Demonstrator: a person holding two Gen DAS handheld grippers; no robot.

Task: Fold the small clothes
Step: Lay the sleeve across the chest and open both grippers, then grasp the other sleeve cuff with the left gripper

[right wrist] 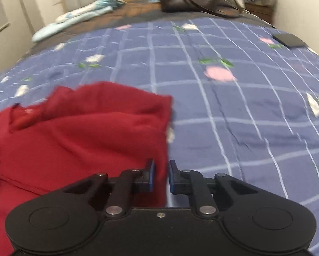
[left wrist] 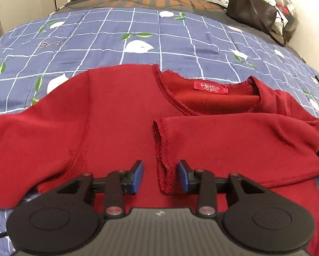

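Bed quilt (left wrist: 180, 42) blue, checked. Red sweater (left wrist: 116, 128) flat on it, neck away from me. My left claw (left wrist: 160, 176) spread, astride folded sleeve cuff (left wrist: 162, 149). My right claw (right wrist: 161, 176) narrowly parted at sweater's right edge, gripping nothing I can see.

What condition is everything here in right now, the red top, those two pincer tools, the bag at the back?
Red sweater: lying flat on the quilt, one sleeve folded across the chest, the other spread out.
Left gripper: open, the folded sleeve's cuff between its fingers, not pinched.
Right gripper: slightly open at the sweater's edge; picture blurred.
Quilt: spread over the bed, lightly wrinkled.
Black bag: upright, top open.
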